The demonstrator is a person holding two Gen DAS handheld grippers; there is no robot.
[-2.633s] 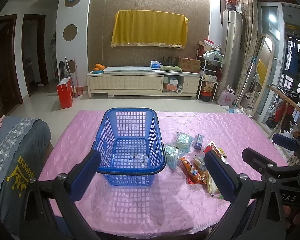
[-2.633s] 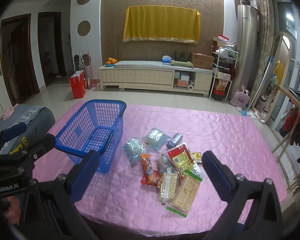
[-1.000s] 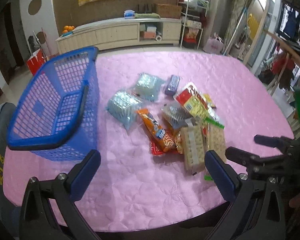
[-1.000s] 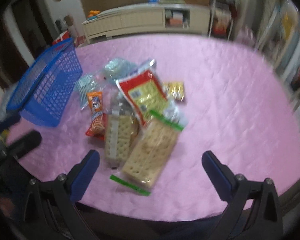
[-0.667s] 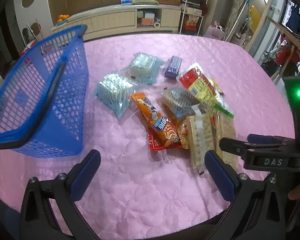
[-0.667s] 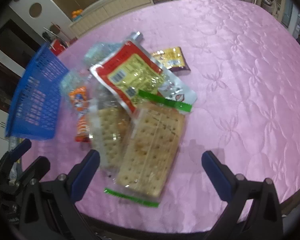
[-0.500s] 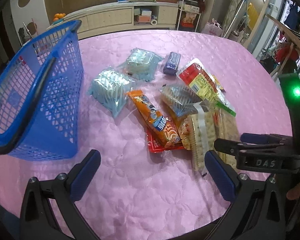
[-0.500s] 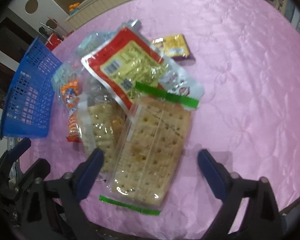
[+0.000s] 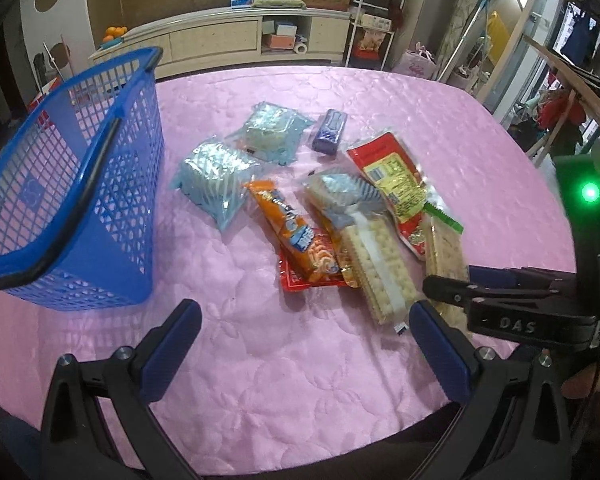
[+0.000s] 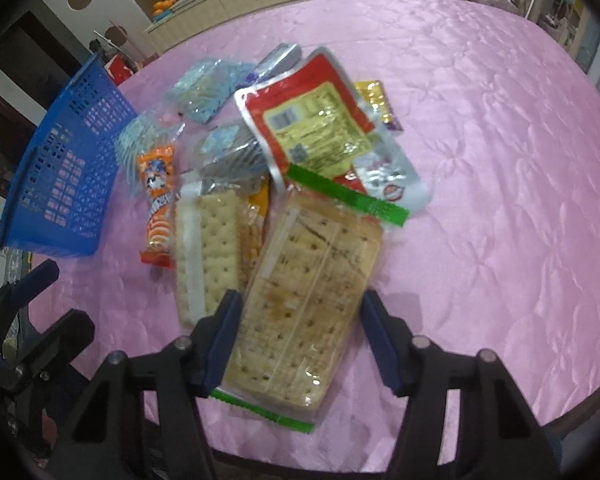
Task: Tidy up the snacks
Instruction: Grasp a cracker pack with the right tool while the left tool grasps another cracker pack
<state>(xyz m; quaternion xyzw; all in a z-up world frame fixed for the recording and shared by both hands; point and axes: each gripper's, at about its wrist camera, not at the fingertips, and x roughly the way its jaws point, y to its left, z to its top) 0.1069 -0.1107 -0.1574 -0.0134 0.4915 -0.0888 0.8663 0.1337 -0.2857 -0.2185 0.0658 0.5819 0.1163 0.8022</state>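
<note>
A pile of snack packets lies on the pink tablecloth [image 9: 260, 360]. My right gripper [image 10: 304, 320] straddles the near end of a wide cracker pack with green strips [image 10: 312, 280]; its fingers stand close on both sides, partly closed, with a small gap on the right. A narrower cracker pack [image 10: 212, 240], an orange packet [image 9: 292, 228], a red-yellow pouch [image 10: 316, 120] and pale blue bags [image 9: 216, 172] lie around it. My left gripper [image 9: 308, 344] is open and empty, low over the cloth before the pile. The blue basket [image 9: 60, 184] stands at left.
A small purple packet [image 9: 330, 132] and a yellow sachet [image 10: 374, 100] lie at the pile's far side. The table's near edge is just under both grippers. A low cabinet [image 9: 220, 40] stands beyond the table.
My right gripper has dropped onto the wide cracker pack and its fingers have narrowed around it. My left gripper has moved right from the basket toward the pile, staying open.
</note>
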